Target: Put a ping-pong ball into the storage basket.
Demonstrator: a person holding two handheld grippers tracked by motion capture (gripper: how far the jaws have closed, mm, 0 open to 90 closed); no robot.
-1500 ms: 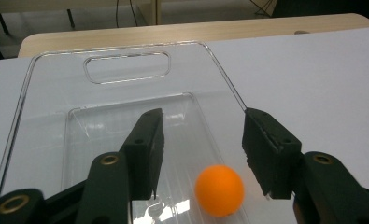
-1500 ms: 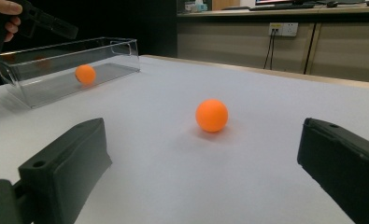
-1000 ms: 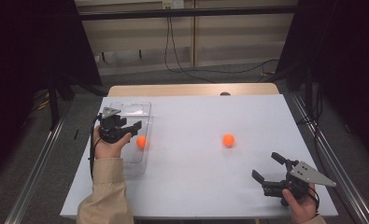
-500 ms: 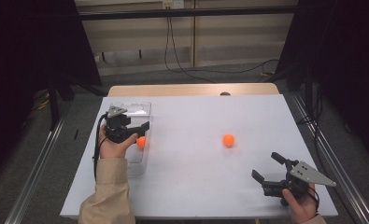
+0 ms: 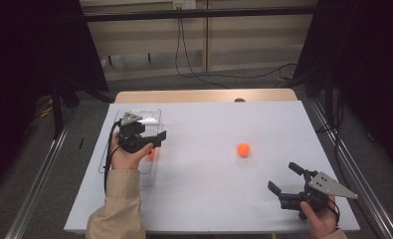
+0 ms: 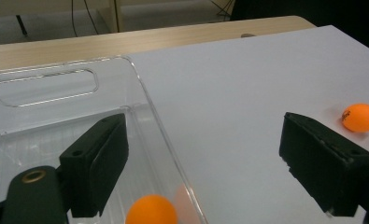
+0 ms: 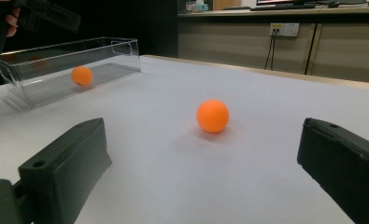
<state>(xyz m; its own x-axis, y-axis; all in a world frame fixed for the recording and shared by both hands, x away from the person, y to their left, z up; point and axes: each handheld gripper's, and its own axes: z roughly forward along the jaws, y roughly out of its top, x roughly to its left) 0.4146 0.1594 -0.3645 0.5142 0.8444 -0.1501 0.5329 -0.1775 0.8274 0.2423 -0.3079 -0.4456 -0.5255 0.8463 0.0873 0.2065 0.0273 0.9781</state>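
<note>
One orange ball [image 5: 151, 153] sits inside the clear plastic bin [image 5: 149, 113] at the table's left. A second orange ball [image 5: 243, 149] rests alone on the open white table [image 5: 209, 189], right of centre.

My left gripper [image 6: 201, 172] has just been opening, empty, above an orange ball [image 6: 152, 215] in the clear bin [image 6: 140, 88].

Readable text: none in any view.
Orange ball [image 6: 360, 117] on the surface, right of the clear tray [image 6: 140, 88]: a small dark print on its left side, too blurred to read.
</note>
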